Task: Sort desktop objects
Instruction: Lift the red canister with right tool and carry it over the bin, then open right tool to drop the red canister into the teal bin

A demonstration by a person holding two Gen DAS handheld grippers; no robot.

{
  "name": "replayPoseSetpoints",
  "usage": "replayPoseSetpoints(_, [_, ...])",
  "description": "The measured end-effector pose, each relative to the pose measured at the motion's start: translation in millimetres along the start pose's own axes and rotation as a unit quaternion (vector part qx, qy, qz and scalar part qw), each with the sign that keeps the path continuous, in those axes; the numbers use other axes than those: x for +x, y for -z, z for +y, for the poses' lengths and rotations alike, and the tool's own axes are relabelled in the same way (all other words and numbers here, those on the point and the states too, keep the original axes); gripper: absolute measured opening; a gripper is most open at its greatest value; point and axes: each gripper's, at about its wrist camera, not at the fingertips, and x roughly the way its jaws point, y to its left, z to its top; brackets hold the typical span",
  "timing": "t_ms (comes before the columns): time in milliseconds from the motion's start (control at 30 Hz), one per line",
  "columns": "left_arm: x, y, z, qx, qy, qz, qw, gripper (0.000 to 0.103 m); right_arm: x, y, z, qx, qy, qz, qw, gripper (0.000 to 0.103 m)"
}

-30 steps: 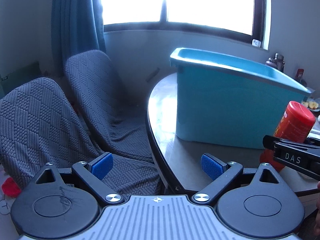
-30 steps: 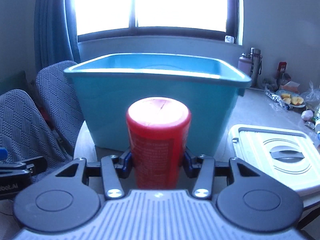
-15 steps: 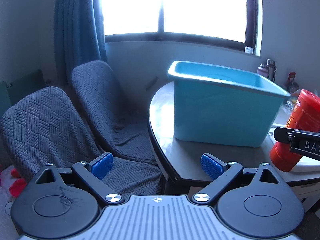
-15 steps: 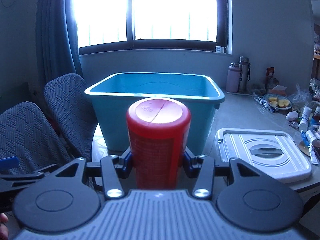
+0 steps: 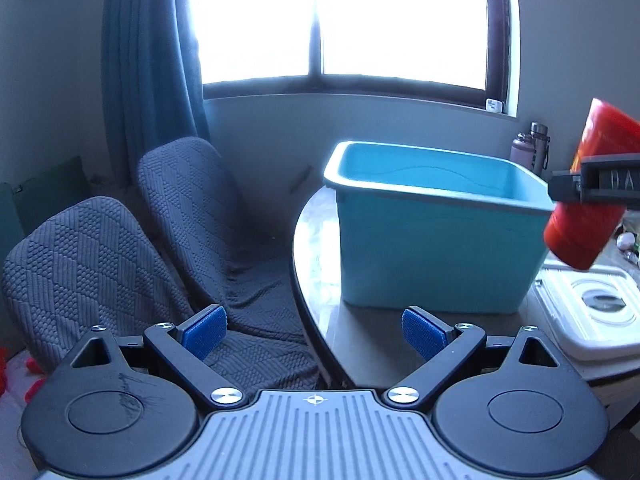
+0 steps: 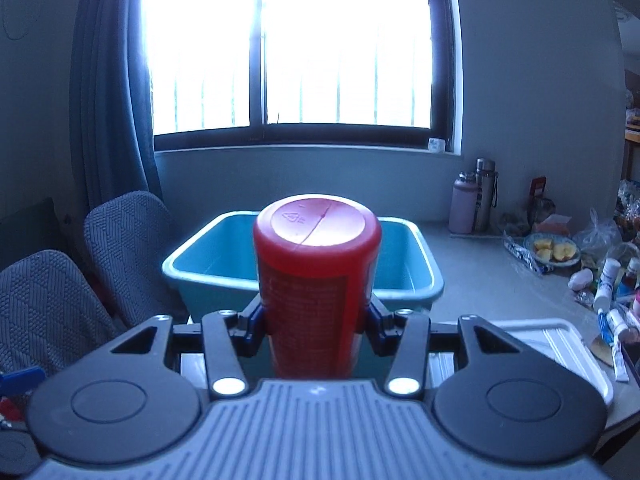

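My right gripper (image 6: 316, 326) is shut on a red cylindrical canister (image 6: 316, 280) and holds it upright in the air in front of the teal plastic bin (image 6: 416, 276). In the left wrist view the canister (image 5: 588, 208) hangs tilted at the right edge, above the bin's near right corner. The bin (image 5: 436, 248) stands on the round table and looks empty. My left gripper (image 5: 314, 330) is open and empty, low over the table's left edge, in front of the bin.
A white bin lid (image 6: 560, 344) lies on the table right of the bin, also in the left wrist view (image 5: 592, 316). Bottles, tubes and a fruit plate (image 6: 554, 250) crowd the table's right side. Two grey covered chairs (image 5: 120, 264) stand left.
My right gripper has lifted the red canister up from table level to above the bin's rim. Both grippers have risen and drawn back from the bin.
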Motion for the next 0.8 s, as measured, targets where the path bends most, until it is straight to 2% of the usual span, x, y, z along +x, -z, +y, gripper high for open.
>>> replayPoseSetpoints(200, [34,-19,-7,-0.005,0.008,0.010,0.9999,0.096,38,-22,-3,-0.007,-0.006,-0.005,1.000,0.050])
replayPoseSetpoints(400, [66,-32,-11,-0.035,0.014,0.021,0.9991,0.096,86,-37,-3,-0.023,-0.013,0.003,1.000,0.050])
replayPoseSetpoints(633, [97,-39,-27,-0.039,0.011,0.027,0.9988,0.096,142,-43,-3,-0.030,-0.033,0.027,0.999,0.050])
replayPoseSetpoints(800, [110,-41,-38,-0.030,0.008,0.031,0.9990,0.096,167,-42,1,-0.040,-0.041,0.037,0.998,0.050])
